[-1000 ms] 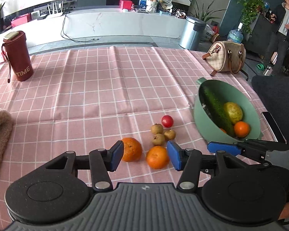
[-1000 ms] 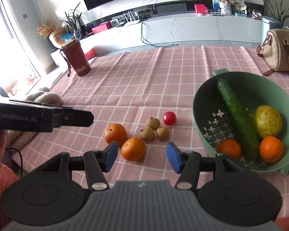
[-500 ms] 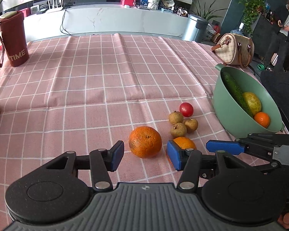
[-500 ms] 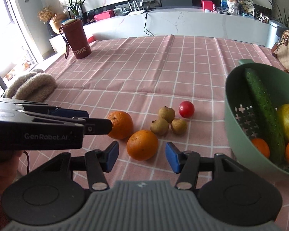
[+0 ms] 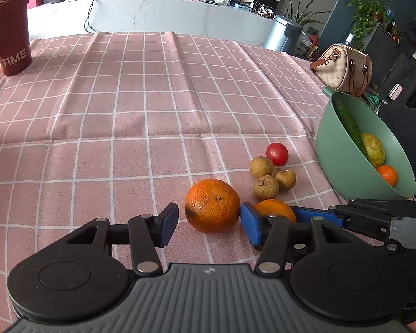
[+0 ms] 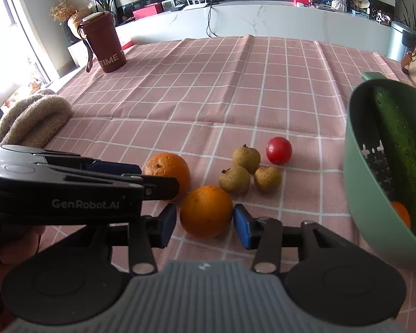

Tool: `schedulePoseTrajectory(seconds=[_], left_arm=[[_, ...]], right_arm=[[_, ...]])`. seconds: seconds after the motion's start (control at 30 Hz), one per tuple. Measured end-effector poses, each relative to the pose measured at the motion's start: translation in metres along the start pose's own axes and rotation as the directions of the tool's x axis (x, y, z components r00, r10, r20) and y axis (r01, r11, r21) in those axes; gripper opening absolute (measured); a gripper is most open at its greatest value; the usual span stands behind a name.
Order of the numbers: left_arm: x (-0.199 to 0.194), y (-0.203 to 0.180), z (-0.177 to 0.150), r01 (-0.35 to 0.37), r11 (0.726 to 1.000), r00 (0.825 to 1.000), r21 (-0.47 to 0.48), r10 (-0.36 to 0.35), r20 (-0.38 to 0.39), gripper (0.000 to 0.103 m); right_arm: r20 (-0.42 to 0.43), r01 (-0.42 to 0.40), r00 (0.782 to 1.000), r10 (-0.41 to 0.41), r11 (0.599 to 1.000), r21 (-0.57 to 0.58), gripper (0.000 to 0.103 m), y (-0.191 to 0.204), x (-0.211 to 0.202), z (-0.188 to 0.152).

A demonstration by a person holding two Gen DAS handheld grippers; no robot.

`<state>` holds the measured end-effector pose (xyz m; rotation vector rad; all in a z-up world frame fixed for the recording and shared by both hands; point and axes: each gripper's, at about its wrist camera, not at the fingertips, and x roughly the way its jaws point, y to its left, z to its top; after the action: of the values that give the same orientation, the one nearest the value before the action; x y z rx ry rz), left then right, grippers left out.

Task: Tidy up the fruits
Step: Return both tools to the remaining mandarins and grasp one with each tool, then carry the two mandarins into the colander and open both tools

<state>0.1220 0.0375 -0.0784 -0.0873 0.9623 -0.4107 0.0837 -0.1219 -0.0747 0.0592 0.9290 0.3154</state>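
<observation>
Two oranges lie on the pink checked cloth. My left gripper [image 5: 209,224] is open around the left orange [image 5: 212,205], jaws either side, low over the cloth. My right gripper [image 6: 205,226] is open around the right orange [image 6: 206,211]. The left orange also shows in the right wrist view [image 6: 167,168], partly behind the left gripper's body. Three small brown fruits [image 6: 235,179] and a red tomato [image 6: 278,146] lie just beyond. The green colander [image 6: 357,166] at the right holds a cucumber [image 6: 399,144], a yellow-green fruit [image 5: 373,149] and oranges [image 5: 387,174].
A dark red "TIME" tumbler [image 6: 105,45] stands at the far left of the table. A beige woolly cloth [image 6: 32,118] lies at the left edge. A handbag [image 5: 344,66] sits at the far right corner. A person stands at the far right.
Both grippers have moved forward and down toward the oranges. Each orange now sits between an open pair of jaws. The fruits have not moved.
</observation>
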Motion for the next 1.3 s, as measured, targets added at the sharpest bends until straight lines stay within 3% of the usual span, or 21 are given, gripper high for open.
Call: schedulePoseTrajectory(seconds=[0.27, 0.33, 0.83, 1.03, 1.3], left_arm=[[0.011, -0.003, 0.003, 0.004, 1.0, 1.0, 0.006, -0.004, -0.018, 0.061], [0.013, -0.002, 0.003, 0.009, 1.0, 1.0, 0.002, -0.009, -0.024, 0.056], [-0.002, -0.002, 0.001, 0.031, 0.999, 1.0, -0.031, -0.031, -0.006, 0.051], [-0.02, -0.01, 0.002, 0.033, 0.998, 0.999, -0.046, -0.033, 0.017, 0.051], [-0.046, -0.056, 0.017, 0.103, 0.994, 0.994, 0.018, -0.104, 0.037, 0.051]], right_arm=[[-0.011, 0.001, 1.0, -0.001, 0.999, 0.044, 0.04, -0.007, -0.001, 0.0], [-0.019, -0.01, 1.0, 0.011, 0.999, 0.05, 0.04, -0.008, 0.001, 0.001], [-0.018, -0.044, 0.999, 0.045, 0.998, 0.049, 0.038, -0.008, -0.005, 0.0], [-0.013, -0.046, 0.999, 0.047, 0.998, 0.049, 0.037, -0.01, -0.024, -0.001], [0.017, -0.046, 0.999, 0.045, 0.996, 0.074, 0.037, -0.04, -0.076, 0.002]])
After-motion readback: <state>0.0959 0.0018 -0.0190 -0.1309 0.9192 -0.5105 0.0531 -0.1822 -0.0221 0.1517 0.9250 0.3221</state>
